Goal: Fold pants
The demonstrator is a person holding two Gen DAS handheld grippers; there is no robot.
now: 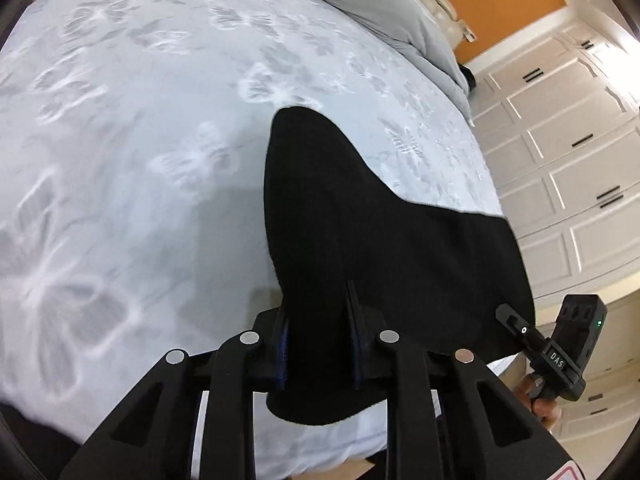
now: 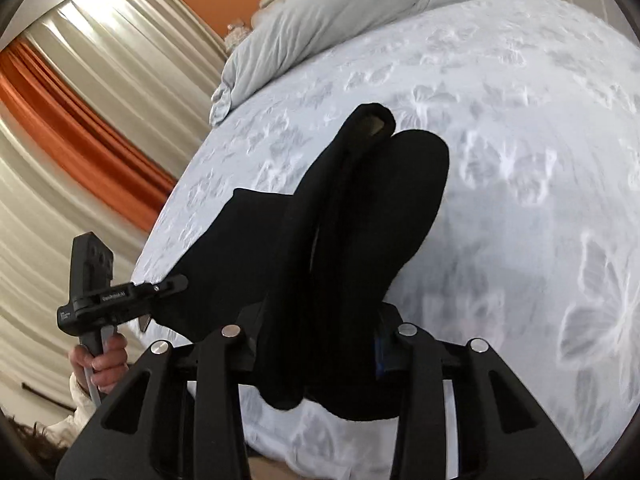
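Note:
Black pants [image 1: 360, 208] are lifted off the white butterfly-patterned bedspread [image 1: 120, 160], their far end still resting on it. My left gripper [image 1: 318, 312] is shut on a bunch of the cloth, which drapes over both fingers and hangs below them. In the same view my right gripper [image 1: 508, 316] bites the pants' right edge, with a hand below it. In the right wrist view the pants [image 2: 360, 208] rise in thick folds from my right gripper [image 2: 320, 320], shut on them with its fingers mostly hidden. My left gripper [image 2: 176, 282] pinches the left corner there.
A grey duvet [image 1: 380, 0] [image 2: 340, 20] is heaped at the head of the bed. White wardrobe doors [image 1: 580, 160] stand beyond the bed's right side. Cream and orange curtains [image 2: 80, 120] hang beyond its left side. The bedspread [image 2: 520, 200] stretches wide around the pants.

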